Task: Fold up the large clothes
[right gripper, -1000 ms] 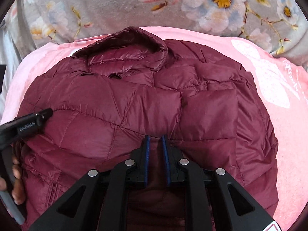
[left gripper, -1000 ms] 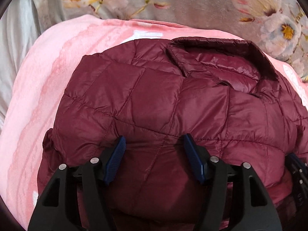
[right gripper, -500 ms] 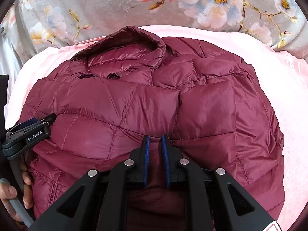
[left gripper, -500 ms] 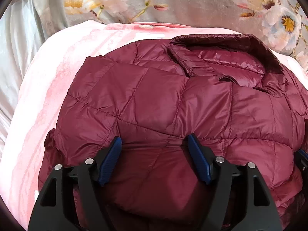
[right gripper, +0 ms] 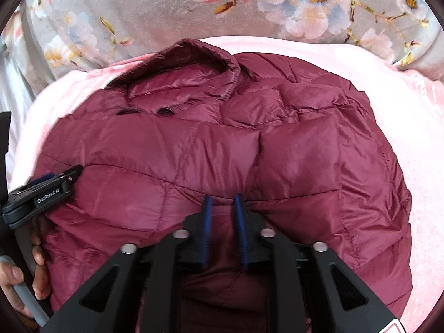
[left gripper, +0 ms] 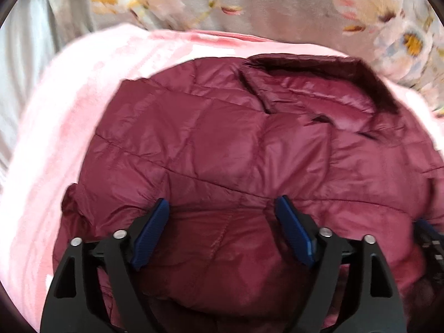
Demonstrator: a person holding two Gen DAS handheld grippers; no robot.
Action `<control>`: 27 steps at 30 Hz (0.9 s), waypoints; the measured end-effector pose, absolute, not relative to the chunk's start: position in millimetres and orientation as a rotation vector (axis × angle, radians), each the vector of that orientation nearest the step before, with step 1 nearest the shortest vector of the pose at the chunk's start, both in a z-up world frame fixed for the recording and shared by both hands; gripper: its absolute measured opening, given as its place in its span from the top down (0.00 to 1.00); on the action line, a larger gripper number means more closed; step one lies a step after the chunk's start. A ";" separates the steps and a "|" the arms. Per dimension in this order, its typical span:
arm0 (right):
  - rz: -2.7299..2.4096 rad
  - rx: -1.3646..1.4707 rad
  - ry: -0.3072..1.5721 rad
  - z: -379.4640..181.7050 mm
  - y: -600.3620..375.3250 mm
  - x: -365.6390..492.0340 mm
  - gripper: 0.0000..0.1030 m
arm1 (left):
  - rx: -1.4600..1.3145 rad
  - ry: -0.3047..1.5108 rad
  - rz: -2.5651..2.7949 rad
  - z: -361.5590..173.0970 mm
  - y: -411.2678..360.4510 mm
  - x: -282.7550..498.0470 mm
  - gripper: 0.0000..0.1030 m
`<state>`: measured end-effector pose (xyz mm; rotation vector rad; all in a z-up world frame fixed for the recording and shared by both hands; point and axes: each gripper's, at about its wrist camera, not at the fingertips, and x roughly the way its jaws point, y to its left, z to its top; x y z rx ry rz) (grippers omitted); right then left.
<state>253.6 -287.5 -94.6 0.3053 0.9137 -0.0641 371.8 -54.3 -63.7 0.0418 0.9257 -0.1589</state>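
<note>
A maroon quilted puffer jacket (left gripper: 222,144) lies folded on a pink blanket, its collar (left gripper: 313,83) at the far side. My left gripper (left gripper: 222,201) hovers over the jacket's near edge. Its jaws are wide and still opening, and the blue pads (left gripper: 151,233) stand clear of the padded fabric bulging between them. In the right wrist view the same jacket (right gripper: 305,161) fills the middle. My right gripper (right gripper: 223,197) sits at the near fold; its jaws are opening, with a narrow ridge of jacket fabric in the gap. The left gripper (right gripper: 55,183) shows at the left edge of this view.
The pink blanket (left gripper: 69,127) is spread over a grey floral bedcover (right gripper: 144,11) that runs along the far side. A person's hand (right gripper: 16,277) holds the left gripper's handle at the lower left. Part of the right gripper (left gripper: 427,236) shows at the right edge.
The left jaws have spread wider over the jacket. The right jaws, pinched on a jacket fold before, have parted. Both hands have stayed nearly in place.
</note>
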 end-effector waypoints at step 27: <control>0.078 0.569 0.771 -51.8 -335.9 351.6 0.95 | -0.318 1.039 -0.550 -6.8 -69.6 498.3 0.91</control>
